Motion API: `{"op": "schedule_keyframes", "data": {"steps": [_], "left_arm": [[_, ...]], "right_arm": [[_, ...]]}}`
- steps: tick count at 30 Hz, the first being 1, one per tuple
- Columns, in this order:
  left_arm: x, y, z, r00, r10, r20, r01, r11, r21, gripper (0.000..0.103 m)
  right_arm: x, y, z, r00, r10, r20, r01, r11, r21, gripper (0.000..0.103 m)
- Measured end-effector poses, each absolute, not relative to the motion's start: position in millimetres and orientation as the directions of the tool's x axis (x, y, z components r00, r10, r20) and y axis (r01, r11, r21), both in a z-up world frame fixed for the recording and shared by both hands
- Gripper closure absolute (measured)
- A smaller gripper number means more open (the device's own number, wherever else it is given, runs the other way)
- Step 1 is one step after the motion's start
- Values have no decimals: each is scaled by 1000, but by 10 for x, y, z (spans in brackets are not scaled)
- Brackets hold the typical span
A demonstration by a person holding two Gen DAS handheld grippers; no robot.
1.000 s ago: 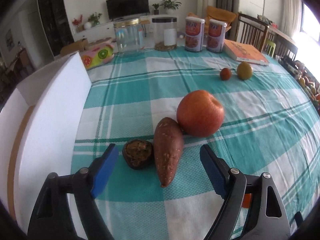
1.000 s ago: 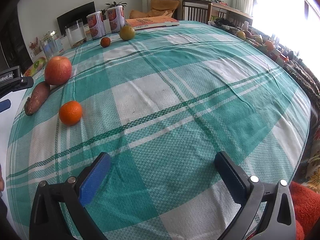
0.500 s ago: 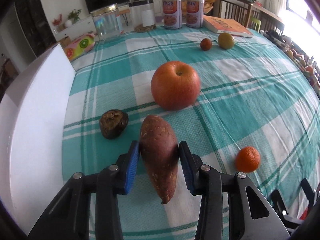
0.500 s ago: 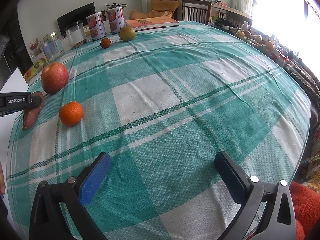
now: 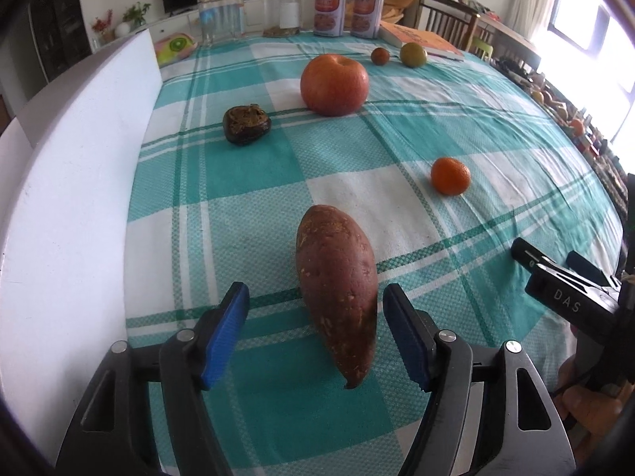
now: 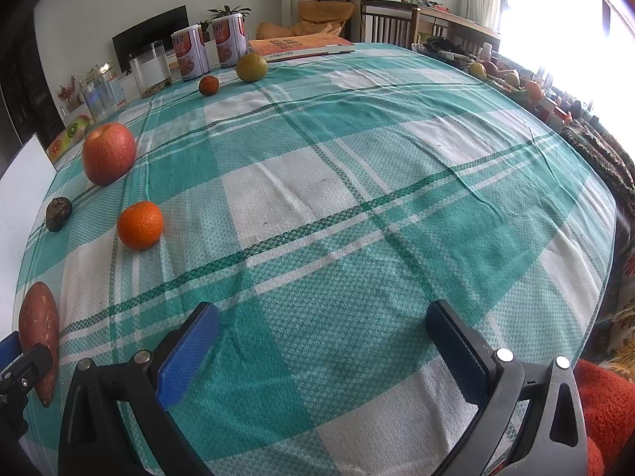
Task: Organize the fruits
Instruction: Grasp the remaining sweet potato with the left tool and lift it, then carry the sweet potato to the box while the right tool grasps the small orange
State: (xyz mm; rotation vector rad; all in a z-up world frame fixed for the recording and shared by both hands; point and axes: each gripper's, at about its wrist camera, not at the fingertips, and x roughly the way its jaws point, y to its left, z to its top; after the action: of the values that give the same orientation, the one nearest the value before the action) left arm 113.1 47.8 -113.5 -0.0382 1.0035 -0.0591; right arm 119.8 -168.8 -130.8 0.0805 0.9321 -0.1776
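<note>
A reddish sweet potato lies on the checked tablecloth between the fingers of my left gripper, which is open with gaps on both sides. It also shows in the right wrist view. Farther back lie a dark wrinkled fruit, a big red apple, a mandarin, a small red fruit and a green-yellow fruit. My right gripper is open and empty over the cloth, with the mandarin and apple to its far left.
A white board stands along the table's left edge. Glass jars, two cans and an orange book line the far side. Clutter runs along the right edge.
My left gripper pulled the sweet potato toward the near edge, away from the apple and dark fruit, then opened and let it go. The right gripper has not moved.
</note>
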Motion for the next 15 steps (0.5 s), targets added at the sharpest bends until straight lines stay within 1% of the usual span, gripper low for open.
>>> {"op": "schedule_keyframes", "data": {"steps": [4, 5, 6, 7, 8, 9, 11, 12, 13, 15], "left_arm": [[1159, 414, -1167, 548, -28, -836, 39, 999, -7, 32], [1160, 406, -1175, 549, -29, -835, 42, 999, -7, 36], [1157, 405, -1186, 550, -39, -834, 50, 999, -14, 44], [1156, 399, -1194, 549, -58, -834, 61, 998, -30, 49], [1149, 390, -1193, 551, -82, -831, 74, 996, -49, 60], [1137, 377, -1191, 556, -75, -828, 72, 996, -42, 60], [1108, 376, -1188, 567, -79, -820, 72, 996, -47, 61], [1092, 399, -1183, 569, -94, -817, 69, 995, -66, 61], [1072, 427, -1172, 572, -105, -814, 64, 994, -83, 61], [1021, 484, -1129, 580, -117, -806, 58, 993, -102, 61]], "right_arm": [[1182, -1714, -1286, 594, -95, -799, 185, 982, 21, 0], [1161, -1743, -1265, 607, -65, -792, 180, 982, 57, 0], [1144, -1770, -1239, 624, -17, -781, 163, 980, 109, 0], [1125, -1788, -1212, 642, 41, -766, 135, 977, 165, 1], [1114, -1778, -1184, 656, 82, -750, 106, 974, 199, 2], [1128, -1749, -1161, 662, 110, -741, 78, 974, 214, 4], [1225, -1665, -1127, 655, 225, -722, -21, 960, 281, 10], [1305, -1607, -1120, 635, 297, -713, -82, 944, 321, 16], [1397, -1551, -1110, 614, 339, -712, -128, 934, 334, 23], [1581, -1435, -1096, 580, 401, -709, -197, 914, 355, 28]]}}
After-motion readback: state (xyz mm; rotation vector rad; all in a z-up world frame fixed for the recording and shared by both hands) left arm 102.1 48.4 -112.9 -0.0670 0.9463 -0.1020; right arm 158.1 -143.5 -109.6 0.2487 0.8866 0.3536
